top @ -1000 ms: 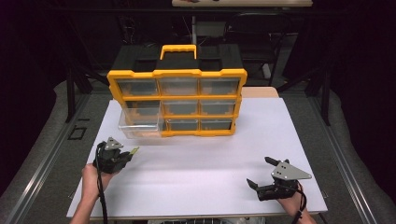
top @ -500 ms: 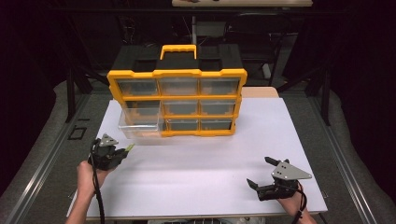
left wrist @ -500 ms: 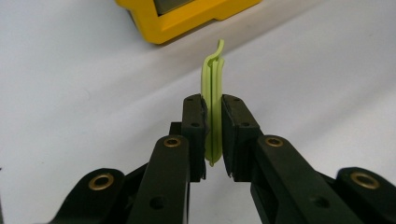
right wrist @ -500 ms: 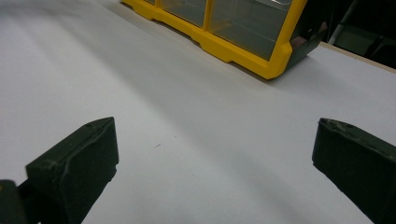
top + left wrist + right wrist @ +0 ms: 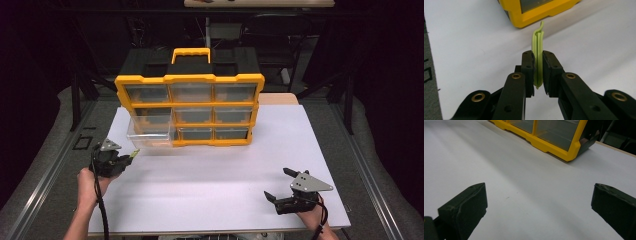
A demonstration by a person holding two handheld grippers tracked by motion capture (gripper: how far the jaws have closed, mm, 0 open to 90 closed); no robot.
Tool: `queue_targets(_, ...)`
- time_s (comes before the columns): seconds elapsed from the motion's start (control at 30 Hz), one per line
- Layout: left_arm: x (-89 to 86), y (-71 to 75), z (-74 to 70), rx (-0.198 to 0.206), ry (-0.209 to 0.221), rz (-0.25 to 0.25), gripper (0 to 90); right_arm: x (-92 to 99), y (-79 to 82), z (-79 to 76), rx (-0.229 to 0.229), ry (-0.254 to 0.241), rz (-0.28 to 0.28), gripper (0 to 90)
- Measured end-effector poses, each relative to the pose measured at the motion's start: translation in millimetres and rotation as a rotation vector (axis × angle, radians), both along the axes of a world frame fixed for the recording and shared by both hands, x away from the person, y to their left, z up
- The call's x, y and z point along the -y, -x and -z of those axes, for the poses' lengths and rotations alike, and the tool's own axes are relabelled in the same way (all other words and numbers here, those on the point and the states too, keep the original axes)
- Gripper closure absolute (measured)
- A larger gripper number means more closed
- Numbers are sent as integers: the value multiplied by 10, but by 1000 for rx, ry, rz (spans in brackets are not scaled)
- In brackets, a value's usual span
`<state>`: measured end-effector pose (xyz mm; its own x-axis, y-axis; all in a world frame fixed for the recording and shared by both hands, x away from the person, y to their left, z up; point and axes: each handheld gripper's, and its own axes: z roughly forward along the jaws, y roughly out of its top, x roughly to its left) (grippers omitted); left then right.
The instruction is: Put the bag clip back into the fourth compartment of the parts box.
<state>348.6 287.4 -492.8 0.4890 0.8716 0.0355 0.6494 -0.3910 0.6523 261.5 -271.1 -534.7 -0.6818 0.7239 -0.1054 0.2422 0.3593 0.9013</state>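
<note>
A yellow and black organiser case [image 5: 190, 110] with clear drawers stands upright at the back of the white table [image 5: 220, 170]. Its bottom-left clear drawer [image 5: 150, 134] is pulled out. My left gripper [image 5: 131, 155] hovers near the table's left edge, just in front of that drawer, shut on a thin light-green plastic strip [image 5: 538, 60] that sticks up between its jaws. The strip [image 5: 134, 153] shows as a small green tip in the high view. My right gripper [image 5: 277, 185] rests low at the front right, open, with nothing between its fingers [image 5: 464, 210].
The case's yellow corner [image 5: 571, 152] lies ahead of the right gripper, and its base [image 5: 536, 15] ahead of the left one. A wide bare stretch of white table lies between the two grippers. Dark floor and metal rails [image 5: 45, 165] flank the table.
The left gripper with the green strip has drifted slightly left and back toward the table's left edge. The right gripper has stayed put.
</note>
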Motion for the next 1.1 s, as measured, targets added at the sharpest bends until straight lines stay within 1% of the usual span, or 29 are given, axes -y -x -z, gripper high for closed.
queue_targets(0.03, -9, -19, -30, 1, -1, -1, 808, 4, -6, 7, 0, -2, -1, 0)
queue_targets(0.07, -9, -19, -30, 1, -1, -1, 808, 4, -6, 7, 0, -2, -1, 0)
queue_targets(0.1, -23, -38, -68, 6, -10, 5, 809, 8, -7, 10, -3, 0, 2, 0)
queue_targets(0.17, -36, -55, -114, 9, -13, 9, 808, 11, 2, 9, -5, -3, 4, 0)
queue_targets(0.33, -90, -86, -198, 22, -7, 0, 808, 13, 13, 5, -4, -4, 3, 0)
queue_targets(0.4, -100, -94, -209, 20, -4, -2, 809, 12, 10, 5, -2, -3, 2, 0)
queue_targets(0.5, -125, -141, -265, 9, -11, -7, 809, 3, 14, 1, -7, 1, 0, 0)
queue_targets(0.53, -125, -141, -265, 9, -11, -7, 808, -2, 13, -1, 3, 2, -1, 0)
queue_targets(0.57, -133, -172, -290, 10, -11, -9, 808, -9, 17, -4, 3, 2, -1, 0)
queue_targets(0.67, -138, -191, -322, 14, -18, -6, 808, -19, 17, 0, -3, 9, -2, 0)
queue_targets(0.7, -139, -203, -363, 14, -20, -6, 808, -10, 20, 8, -8, 10, -2, 0)
queue_targets(0.8, -131, -216, -397, 21, -26, -6, 808, 1, 23, 7, -7, 8, 1, 0)
queue_targets(0.9, -114, -232, -437, 22, -36, -2, 808, 6, 44, -9, 6, 8, 3, 0)
queue_targets(1.0, -106, -234, -469, 23, -39, 1, 808, -11, 44, -4, -1, 7, -1, 0)
queue_targets(1.03, -104, -232, -485, 32, -39, -3, 808, -13, 41, -1, -5, 11, -1, 0)
queue_targets(1.1, -110, -232, -507, 37, -44, -3, 808, -17, 39, 2, -7, 11, -3, 0)
